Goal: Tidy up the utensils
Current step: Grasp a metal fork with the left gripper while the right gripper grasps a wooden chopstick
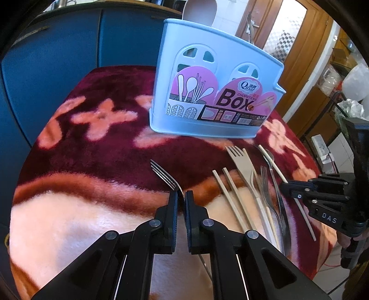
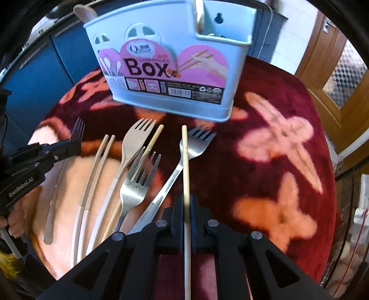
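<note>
A light blue chopsticks box stands at the back of the table; it also shows in the right wrist view. My left gripper is shut on a metal fork, tines pointing away. It shows at the left of the right wrist view. My right gripper is shut on a single pale chopstick, pointing toward the box. It shows at the right of the left wrist view. On the cloth lie a beige fork, a chopstick pair and two metal forks.
A dark red floral blanket covers the round table. Blue cabinets stand behind it. A wooden door is at the right. A spoon stands in the box.
</note>
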A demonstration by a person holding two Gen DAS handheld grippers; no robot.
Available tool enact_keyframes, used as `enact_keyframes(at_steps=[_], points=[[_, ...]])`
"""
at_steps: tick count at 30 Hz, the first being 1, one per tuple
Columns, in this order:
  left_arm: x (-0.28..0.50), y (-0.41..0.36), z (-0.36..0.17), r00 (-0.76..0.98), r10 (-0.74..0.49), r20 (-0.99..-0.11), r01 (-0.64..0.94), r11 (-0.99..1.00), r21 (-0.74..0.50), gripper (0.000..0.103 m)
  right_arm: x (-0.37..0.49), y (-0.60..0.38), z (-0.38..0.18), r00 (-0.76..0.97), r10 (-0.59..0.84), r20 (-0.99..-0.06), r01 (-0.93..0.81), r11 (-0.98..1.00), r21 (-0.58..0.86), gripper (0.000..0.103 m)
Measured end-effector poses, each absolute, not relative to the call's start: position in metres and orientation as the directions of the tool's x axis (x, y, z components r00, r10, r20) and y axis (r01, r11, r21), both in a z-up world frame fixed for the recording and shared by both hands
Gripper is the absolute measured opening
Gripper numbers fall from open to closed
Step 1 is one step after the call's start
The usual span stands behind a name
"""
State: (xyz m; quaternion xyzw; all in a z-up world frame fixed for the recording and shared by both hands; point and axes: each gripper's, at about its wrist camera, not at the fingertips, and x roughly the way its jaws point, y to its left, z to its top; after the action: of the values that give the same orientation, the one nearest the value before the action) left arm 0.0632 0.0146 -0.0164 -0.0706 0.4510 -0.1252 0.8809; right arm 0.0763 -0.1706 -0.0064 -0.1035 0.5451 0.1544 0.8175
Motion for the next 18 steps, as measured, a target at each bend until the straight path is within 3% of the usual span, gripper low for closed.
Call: enact_keyframes(at_steps=[9, 18], points=[[0.060, 0.014, -0.014, 0.571, -0.278, -0.772, 0.168, 0.961, -0.222, 0.005, 0.095, -0.179, -0.009, 0.286, 0.208, -0.935, -0.339, 0.935, 0.104, 0.007], [0.053, 0.015, -0.006, 0.591, -0.280, -0.757, 0.168, 0.960, -0.224, 0.004, 0.077, -0.196, 0.000, 0.341, 0.281, -0.897, -0.295, 0.938, 0.181, 0.006]])
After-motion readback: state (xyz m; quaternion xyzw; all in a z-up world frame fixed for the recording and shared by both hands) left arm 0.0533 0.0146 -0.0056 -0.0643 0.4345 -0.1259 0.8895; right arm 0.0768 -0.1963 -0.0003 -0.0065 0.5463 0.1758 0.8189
